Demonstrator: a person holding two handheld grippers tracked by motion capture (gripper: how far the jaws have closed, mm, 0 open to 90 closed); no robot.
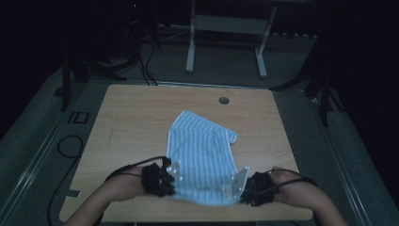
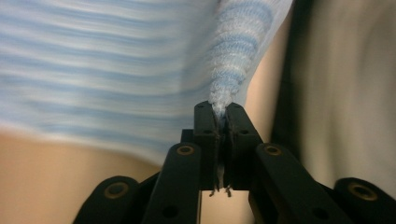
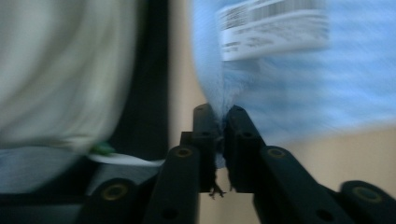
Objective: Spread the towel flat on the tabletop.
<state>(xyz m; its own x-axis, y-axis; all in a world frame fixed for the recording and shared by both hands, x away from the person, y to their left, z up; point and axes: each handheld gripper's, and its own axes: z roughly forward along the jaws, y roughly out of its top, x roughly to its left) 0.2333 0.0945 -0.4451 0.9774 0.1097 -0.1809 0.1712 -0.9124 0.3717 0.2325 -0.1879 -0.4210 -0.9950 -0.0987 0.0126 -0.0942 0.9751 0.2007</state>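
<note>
A blue-and-white striped cloth (image 1: 203, 155) is spread at the lower centre of the high view on the wooden bench (image 1: 131, 122). Its near left corner is pinched between the closed jaws of the left gripper (image 1: 170, 181), and its near right corner is clamped by the right gripper (image 1: 236, 193). A white label (image 3: 273, 28) is seen on the cloth at the upper right of the right gripper view.

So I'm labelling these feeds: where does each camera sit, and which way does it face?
High view: above the person's side, looking forward and down at the wooden table; forearms and both grippers show.
Left gripper view: rides the left gripper, looking along its jaws.
Right gripper view: rides the right gripper, likewise.
All three share the blue-striped cloth, pinched by both.
</note>
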